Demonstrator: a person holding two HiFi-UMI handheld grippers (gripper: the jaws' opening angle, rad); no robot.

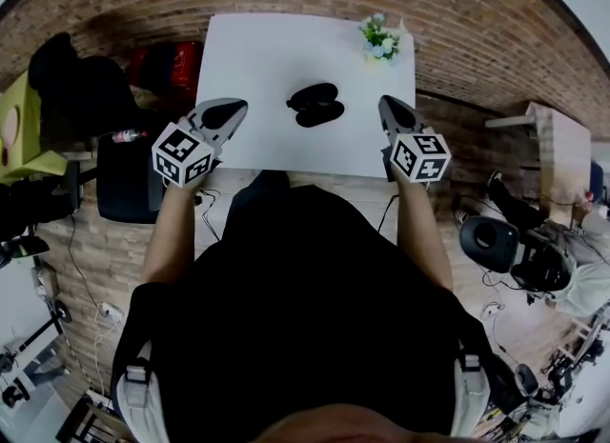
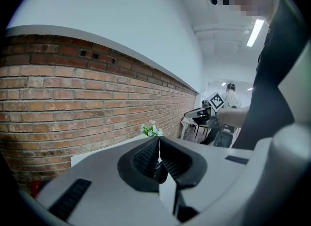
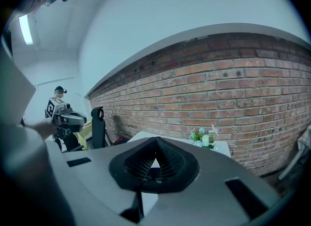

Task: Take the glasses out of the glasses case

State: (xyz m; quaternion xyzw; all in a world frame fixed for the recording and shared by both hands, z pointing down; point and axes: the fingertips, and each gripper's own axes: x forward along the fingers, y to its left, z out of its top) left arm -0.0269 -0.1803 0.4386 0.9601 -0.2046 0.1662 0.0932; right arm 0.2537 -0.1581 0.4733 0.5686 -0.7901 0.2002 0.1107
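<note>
Glasses case (image 1: 316,105) sits mid-table, well clear of every edge of the white table (image 1: 257,60), with bare top all round it; can't tell whether its lid is up. Left gripper (image 1: 221,115) (image 2: 159,142) hangs over the near left edge and right gripper (image 1: 393,115) (image 3: 156,142) over the near right edge, both clenched on nothing and well apart from the case. Flowers (image 1: 381,39) take the far right corner; a black chair (image 1: 124,179) stands just off the left edge.

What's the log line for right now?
stage: not started | glasses case: on table, untouched, lid state unclear | left tool: shut, empty, to its left | right tool: shut, empty, to its right
</note>
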